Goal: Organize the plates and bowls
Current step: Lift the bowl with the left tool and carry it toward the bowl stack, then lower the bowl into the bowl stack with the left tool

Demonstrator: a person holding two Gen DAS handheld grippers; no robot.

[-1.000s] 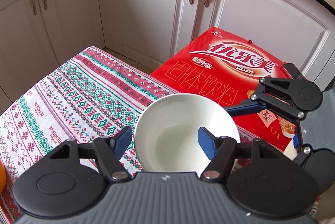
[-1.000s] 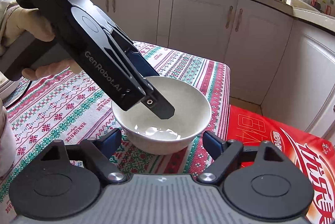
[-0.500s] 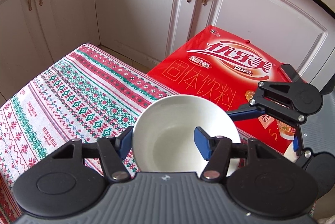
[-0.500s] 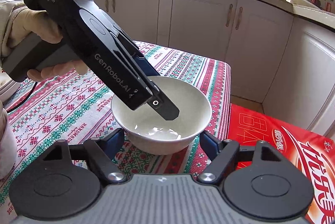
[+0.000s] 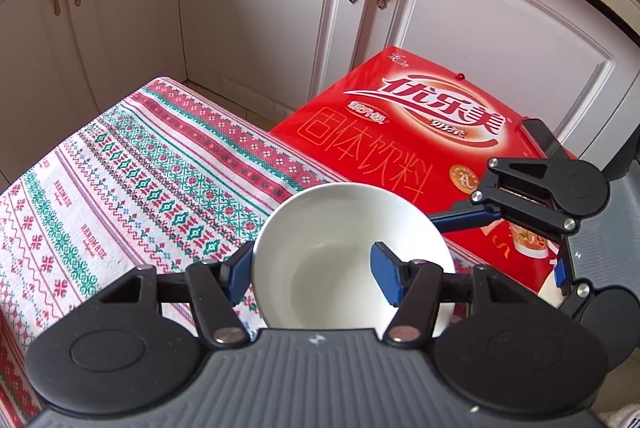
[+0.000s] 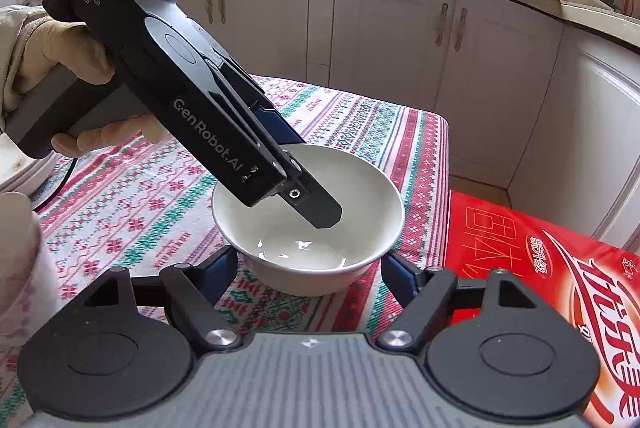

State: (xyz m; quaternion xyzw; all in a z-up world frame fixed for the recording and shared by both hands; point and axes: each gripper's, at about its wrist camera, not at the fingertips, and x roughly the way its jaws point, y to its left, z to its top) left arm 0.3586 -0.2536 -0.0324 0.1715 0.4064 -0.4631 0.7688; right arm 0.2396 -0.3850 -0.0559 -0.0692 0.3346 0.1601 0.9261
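You hold a two-finger gripper in each hand over a surface (image 5: 120, 188) covered by a red, green and white patterned cloth. A single white bowl (image 6: 312, 228) sits near the corner of that surface, close to the edge where a red drink carton (image 5: 420, 132) stands on the floor beside white cupboards.

Your left gripper (image 5: 316, 272) is clamped on the bowl's rim: one blue pad presses the outside of the wall and the other (image 5: 386, 274) sits inside the bowl. Pinching the wall this way probably suits a round bowl too wide to span, and it leaves the base free to lift. The bowl appears empty and glossy inside.

Your right gripper (image 6: 308, 270) hovers low at the near side of the bowl. Its blue pads stand apart on either side of the bowl's foot, and I cannot see them touching it. It looks placed to steady or share the load rather than carry it.

Your left hand (image 6: 60, 68) wraps the gripper's handle, sleeve at the wrist, and the tool slants steeply down from the upper left into the bowl. The right gripper points down at a gentler slope, facing the bowl from the opposite side.

At the left edge of the right camera's view, the rim of some pale dishes (image 6: 24, 168) shows, too cropped to identify.
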